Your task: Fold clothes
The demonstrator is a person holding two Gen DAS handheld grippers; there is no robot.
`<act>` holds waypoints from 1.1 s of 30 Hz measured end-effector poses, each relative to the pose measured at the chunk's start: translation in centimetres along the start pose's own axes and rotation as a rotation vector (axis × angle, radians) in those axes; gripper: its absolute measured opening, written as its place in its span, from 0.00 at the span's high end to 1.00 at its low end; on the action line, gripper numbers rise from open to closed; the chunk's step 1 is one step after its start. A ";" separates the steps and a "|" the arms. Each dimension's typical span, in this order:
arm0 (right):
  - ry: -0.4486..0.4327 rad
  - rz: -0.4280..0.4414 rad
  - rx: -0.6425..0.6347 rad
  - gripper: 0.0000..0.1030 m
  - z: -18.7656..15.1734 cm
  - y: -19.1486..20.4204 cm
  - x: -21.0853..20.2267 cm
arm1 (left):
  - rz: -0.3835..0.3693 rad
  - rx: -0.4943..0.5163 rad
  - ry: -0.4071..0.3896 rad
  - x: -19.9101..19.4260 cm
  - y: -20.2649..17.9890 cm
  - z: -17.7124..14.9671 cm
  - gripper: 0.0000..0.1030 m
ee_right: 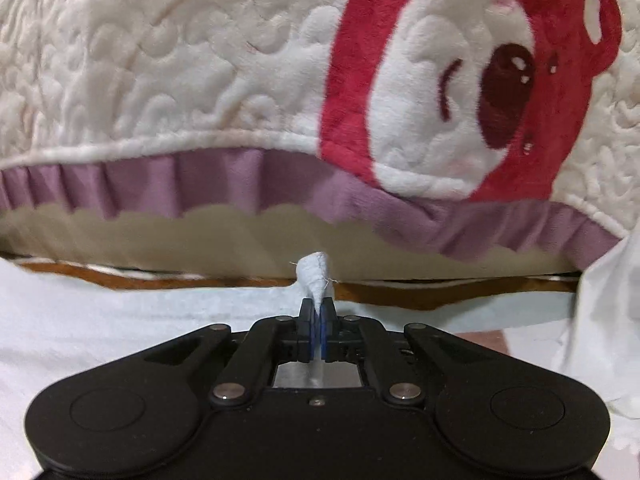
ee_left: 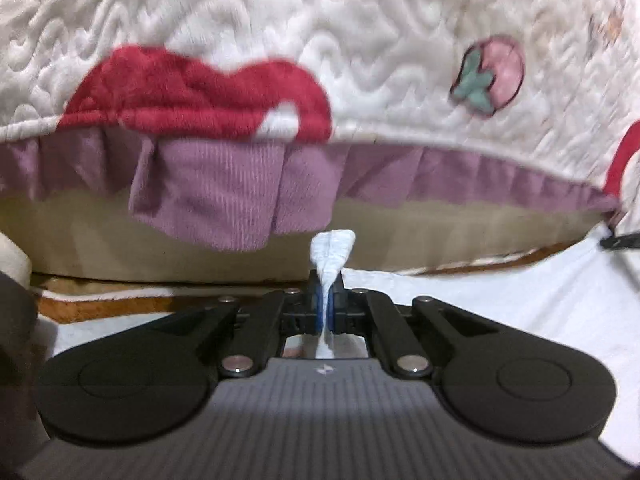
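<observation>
A white garment (ee_left: 520,312) lies spread low in the left wrist view, and it fills the lower left (ee_right: 100,320) of the right wrist view. My left gripper (ee_left: 327,284) is shut on a pinched tuft of this pale cloth, which sticks out past the fingertips. My right gripper (ee_right: 317,306) is likewise shut on a small tuft of the same white fabric. Both grippers point toward the edge of a quilted bed cover. The rest of the garment under the gripper bodies is hidden.
A cream quilted cover (ee_left: 280,12) with red cartoon patches (ee_right: 460,92) and a purple frill (ee_left: 224,200) hangs just ahead. Below it run a beige mattress side (ee_right: 200,240) and an orange-brown strip (ee_left: 104,308). A dark rounded shape (ee_left: 16,312) sits at the far left.
</observation>
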State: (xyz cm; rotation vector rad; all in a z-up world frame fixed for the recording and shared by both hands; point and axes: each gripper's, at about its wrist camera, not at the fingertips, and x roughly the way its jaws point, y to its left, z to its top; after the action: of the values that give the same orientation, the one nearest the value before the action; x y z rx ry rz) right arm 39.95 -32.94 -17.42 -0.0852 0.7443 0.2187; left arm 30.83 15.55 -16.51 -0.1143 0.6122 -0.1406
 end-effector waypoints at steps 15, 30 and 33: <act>0.015 -0.184 0.033 0.84 0.1 -1.8 -1.3 | 0.193 -0.053 0.102 1.6 -0.9 -1.4 0.48; 0.169 0.285 0.238 0.81 -17.0 -4.0 -18.1 | -0.106 -0.350 0.329 -16.9 -4.4 -13.4 0.47; 0.186 0.265 0.254 0.81 -19.0 -3.5 -19.0 | -0.106 -0.379 0.340 -18.7 -4.8 -15.2 0.45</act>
State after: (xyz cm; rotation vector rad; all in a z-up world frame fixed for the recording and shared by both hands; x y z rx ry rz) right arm 14.58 -42.45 -18.45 0.2384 0.9632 0.3699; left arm 6.45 12.86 -17.64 -0.4972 0.9684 -0.1463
